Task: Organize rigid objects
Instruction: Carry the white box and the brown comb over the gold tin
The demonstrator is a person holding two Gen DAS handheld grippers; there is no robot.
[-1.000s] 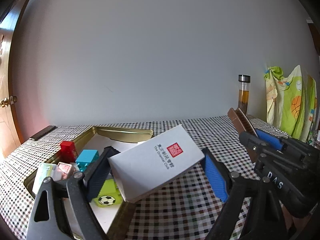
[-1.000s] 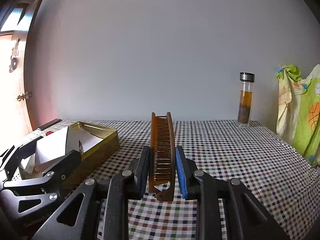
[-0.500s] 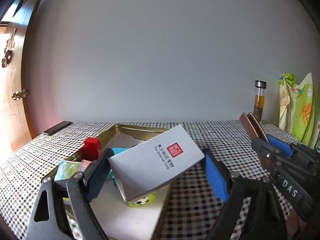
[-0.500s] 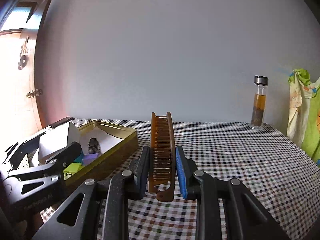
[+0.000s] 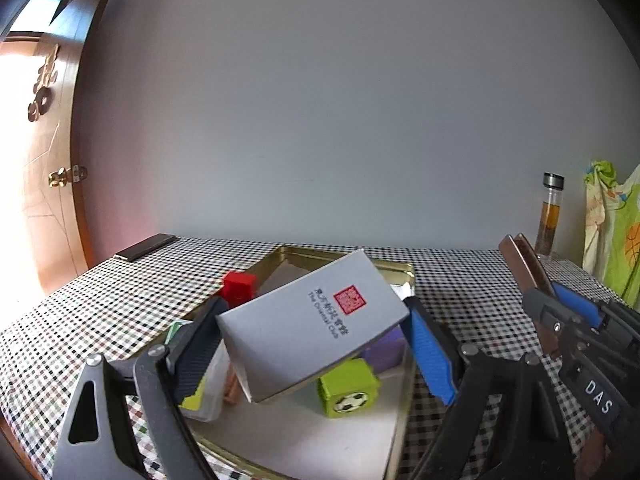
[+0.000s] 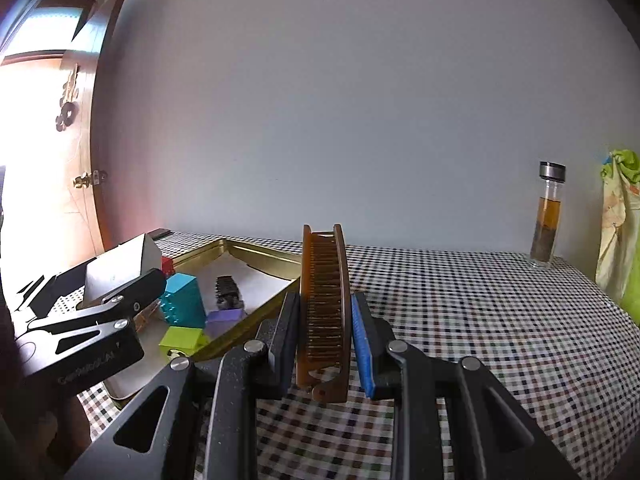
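Below, a lime-green football cube (image 5: 347, 386) is sitting under the left gripper (image 5: 314, 346) clamping a grey rectangular card box (image 5: 310, 322), while the right gripper (image 6: 322, 340) is pinching a brown folding comb (image 6: 323, 300).

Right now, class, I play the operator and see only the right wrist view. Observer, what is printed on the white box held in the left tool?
Observer: The white box carries a red square seal beside a line of dark print.
Operator: And the lime cube below it, is any face marked?
Observer: Yes, the lime cube in the gold tin shows a football on its near face.
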